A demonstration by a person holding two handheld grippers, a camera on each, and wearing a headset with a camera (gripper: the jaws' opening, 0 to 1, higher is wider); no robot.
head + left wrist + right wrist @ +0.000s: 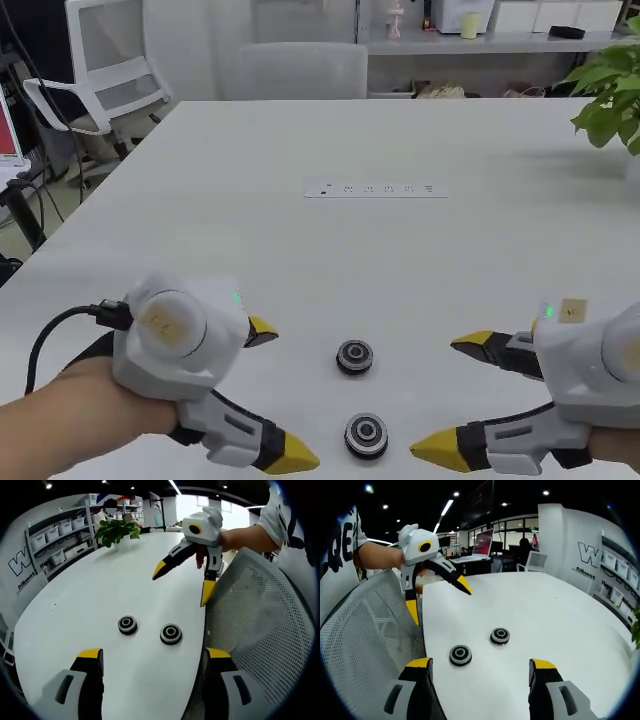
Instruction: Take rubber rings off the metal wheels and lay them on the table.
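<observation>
white table [400, 240]; my gripper views add a mesh chair back [260, 615] at its front edge. above that edge my left gripper [284, 396] and right gripper [444, 396] face each other, wrists level, both gaping wide, holding nothing. between their tips sit the far wheel [355, 357] and near wheel [366, 436], dark rings on.

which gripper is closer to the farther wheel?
Left, narrowly: the left gripper flanks the farther wheel on its left, the right gripper on its right, slightly further off.
</observation>
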